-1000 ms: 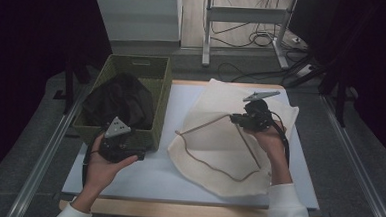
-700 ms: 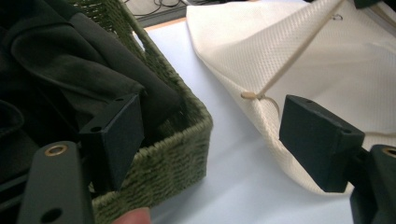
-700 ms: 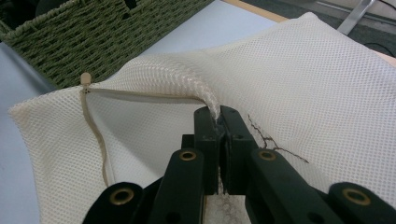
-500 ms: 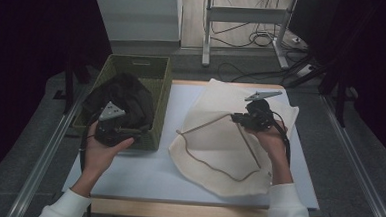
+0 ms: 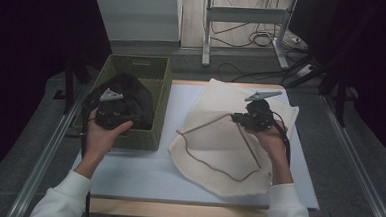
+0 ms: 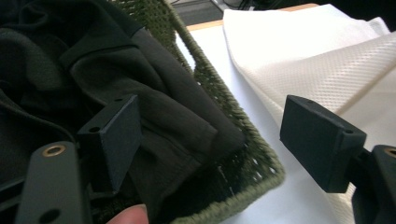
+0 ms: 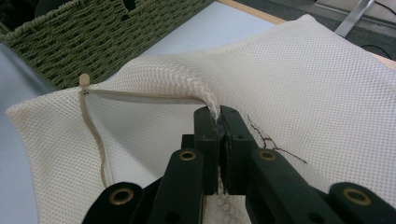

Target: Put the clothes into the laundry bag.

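Mesh bag (image 7: 299, 79) pinched in right tongs (image 7: 218, 114); left tongs (image 6: 210, 140) wide apart

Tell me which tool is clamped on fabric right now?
The right tool, shut on the cream mesh bag. The left tool is open over the dark garment in the green basket.

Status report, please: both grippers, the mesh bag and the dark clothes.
Right gripper shut on mesh bag rim, lifting it. Left gripper open over dark garment in green basket. Nothing in the way.
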Tool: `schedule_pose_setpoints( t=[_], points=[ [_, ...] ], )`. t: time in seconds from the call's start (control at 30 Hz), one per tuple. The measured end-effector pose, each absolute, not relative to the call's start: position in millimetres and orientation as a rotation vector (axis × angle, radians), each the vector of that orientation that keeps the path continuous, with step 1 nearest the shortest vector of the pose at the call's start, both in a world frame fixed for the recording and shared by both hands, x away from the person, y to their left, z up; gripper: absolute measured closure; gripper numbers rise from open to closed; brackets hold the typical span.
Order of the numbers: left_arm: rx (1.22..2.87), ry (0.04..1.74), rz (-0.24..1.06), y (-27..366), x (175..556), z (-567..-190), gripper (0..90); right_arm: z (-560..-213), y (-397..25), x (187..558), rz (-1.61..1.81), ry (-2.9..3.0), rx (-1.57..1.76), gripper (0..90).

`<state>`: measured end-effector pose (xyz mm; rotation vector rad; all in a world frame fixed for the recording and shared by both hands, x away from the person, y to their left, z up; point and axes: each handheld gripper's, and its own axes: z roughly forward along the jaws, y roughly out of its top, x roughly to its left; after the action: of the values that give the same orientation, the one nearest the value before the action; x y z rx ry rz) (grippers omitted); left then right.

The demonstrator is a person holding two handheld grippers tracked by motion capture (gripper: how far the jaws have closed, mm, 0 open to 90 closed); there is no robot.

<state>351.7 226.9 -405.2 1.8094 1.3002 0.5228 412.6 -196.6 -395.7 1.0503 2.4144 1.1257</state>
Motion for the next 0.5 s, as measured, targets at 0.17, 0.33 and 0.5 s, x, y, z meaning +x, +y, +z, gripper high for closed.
schedule_pose_setpoints(
  t=[0.17,0.33,0.5],
  points=[
    [1.798,1.328,0.513,229,362,-405,21.0,-396,-197,413,1.123,2.415,1.052,86.3],
    [1.793,1.356,0.501,230,374,-403,20.6,-397,-197,413,1.126,2.414,1.057,86.3],
    [1.802,1.38,0.484,229,389,-403,20.1,-397,-197,414,1.124,2.415,1.054,86.2]
  ],
)
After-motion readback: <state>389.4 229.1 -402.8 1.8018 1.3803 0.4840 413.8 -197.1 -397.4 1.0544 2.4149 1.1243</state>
